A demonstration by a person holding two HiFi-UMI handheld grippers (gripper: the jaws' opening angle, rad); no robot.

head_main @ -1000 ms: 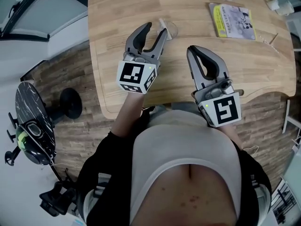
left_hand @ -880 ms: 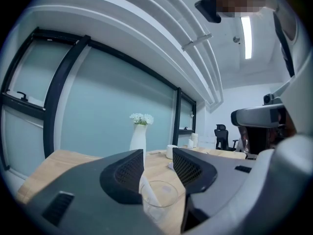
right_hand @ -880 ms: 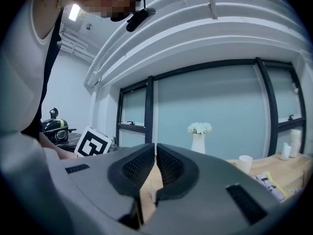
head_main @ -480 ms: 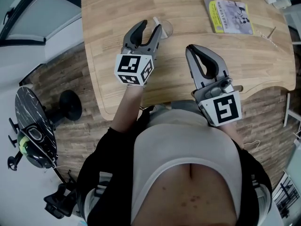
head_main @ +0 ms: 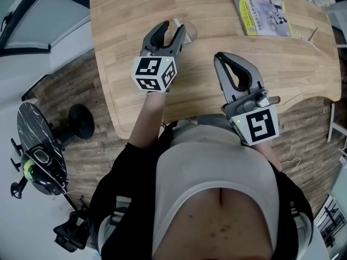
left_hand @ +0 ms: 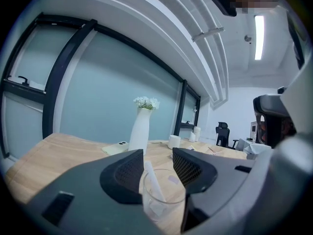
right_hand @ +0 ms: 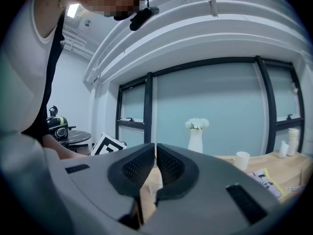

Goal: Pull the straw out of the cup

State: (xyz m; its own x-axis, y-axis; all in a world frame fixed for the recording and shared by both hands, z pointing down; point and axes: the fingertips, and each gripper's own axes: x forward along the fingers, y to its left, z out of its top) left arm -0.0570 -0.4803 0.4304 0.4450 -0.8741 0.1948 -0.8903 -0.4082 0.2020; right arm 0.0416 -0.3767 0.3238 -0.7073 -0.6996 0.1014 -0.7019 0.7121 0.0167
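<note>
A clear glass cup point(head_main: 190, 33) stands on the wooden table point(head_main: 124, 47), with a white paper-wrapped straw point(head_main: 177, 23) leaning in it. My left gripper point(head_main: 173, 29) is open, and its fingertips reach the cup's left side. In the left gripper view the cup point(left_hand: 164, 199) and straw point(left_hand: 150, 177) sit just past the open jaws of my left gripper point(left_hand: 159, 161), level with the gap; I cannot tell whether anything touches. My right gripper point(head_main: 220, 57) is shut on nothing and hovers near the table's front edge. In its own view my right gripper point(right_hand: 155, 156) shows its jaws pressed together.
A booklet point(head_main: 263, 15) lies at the back right of the table. A white vase with flowers point(left_hand: 141, 131), a phone point(left_hand: 117, 147) and paper cups point(left_hand: 174, 141) stand at the far edge. A black stool point(head_main: 38, 150) is on the floor at left.
My left gripper has moved forward towards the cup, so its open jaws now reach the cup. The right gripper has stayed where it was, shut.
</note>
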